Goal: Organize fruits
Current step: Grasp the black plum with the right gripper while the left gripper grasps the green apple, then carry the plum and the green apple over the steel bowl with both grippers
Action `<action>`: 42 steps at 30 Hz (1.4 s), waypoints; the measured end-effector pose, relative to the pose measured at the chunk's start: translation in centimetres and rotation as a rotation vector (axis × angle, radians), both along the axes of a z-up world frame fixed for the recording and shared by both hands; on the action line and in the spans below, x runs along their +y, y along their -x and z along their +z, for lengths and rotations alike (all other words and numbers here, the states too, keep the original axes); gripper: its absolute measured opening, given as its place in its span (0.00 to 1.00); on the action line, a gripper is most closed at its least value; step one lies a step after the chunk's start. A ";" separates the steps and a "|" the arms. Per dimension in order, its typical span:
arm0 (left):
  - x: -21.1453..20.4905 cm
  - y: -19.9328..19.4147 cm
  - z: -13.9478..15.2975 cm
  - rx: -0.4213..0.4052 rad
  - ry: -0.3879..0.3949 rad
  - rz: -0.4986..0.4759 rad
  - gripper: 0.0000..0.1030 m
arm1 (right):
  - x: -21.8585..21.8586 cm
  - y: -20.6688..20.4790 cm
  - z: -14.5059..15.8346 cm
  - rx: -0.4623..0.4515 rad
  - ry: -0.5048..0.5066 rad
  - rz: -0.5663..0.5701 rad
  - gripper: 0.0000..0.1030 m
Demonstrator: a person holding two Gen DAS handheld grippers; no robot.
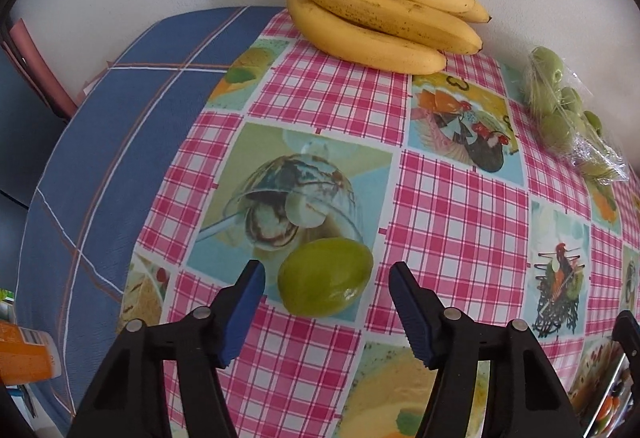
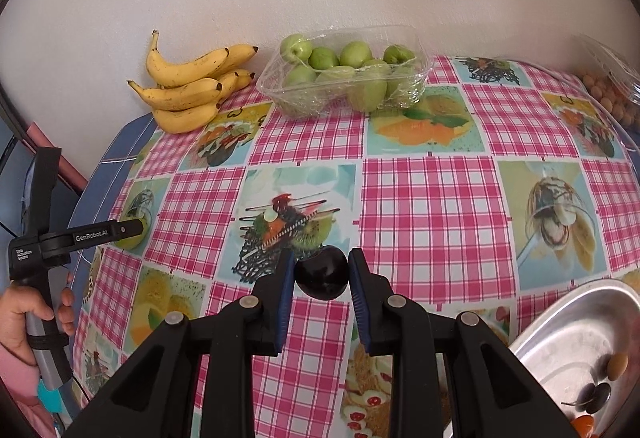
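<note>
Over tablecloth: L fingers (image 1: 326, 308) half-open round green fruit (image 1: 325, 277), untouched; R fingers (image 2: 321, 278) clamp dark plum (image 2: 321, 273).

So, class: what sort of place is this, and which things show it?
Probably a home dining or kitchen table: a patterned tablecloth, bananas, a tray of green fruit and a metal bowl.

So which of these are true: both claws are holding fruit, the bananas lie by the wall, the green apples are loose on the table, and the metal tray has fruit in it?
1. Both claws hold fruit. False: the right claw grips a dark round plum; the left claw only straddles a green oval fruit, pads not touching.
2. The yellow banana bunch lies by the wall. True.
3. The green apples are loose. False: they sit in a clear plastic tray.
4. The silver metal tray contains fruit. True.
</note>
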State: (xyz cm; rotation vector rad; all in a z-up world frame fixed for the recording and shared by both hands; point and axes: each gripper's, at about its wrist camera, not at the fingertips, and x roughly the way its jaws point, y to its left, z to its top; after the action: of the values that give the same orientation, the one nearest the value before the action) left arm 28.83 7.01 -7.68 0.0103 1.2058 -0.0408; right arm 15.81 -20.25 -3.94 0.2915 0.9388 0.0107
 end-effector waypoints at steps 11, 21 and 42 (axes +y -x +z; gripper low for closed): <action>-0.4 0.6 -0.1 -0.004 -0.028 0.025 0.50 | 0.0 -0.4 -1.0 0.024 -0.022 0.006 0.27; -1.5 4.7 1.7 -0.005 -0.026 0.067 0.50 | -1.0 1.2 -1.3 0.067 -0.084 -0.026 0.27; -7.4 17.3 5.7 -0.041 0.140 0.020 0.50 | -0.8 11.1 2.9 0.059 -0.085 -0.076 0.27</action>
State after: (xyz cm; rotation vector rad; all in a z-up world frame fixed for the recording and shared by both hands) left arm 11.55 -0.44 -2.02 -0.1226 1.1594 -0.1069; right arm 4.66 -21.06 -1.01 0.4079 0.9871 -0.0286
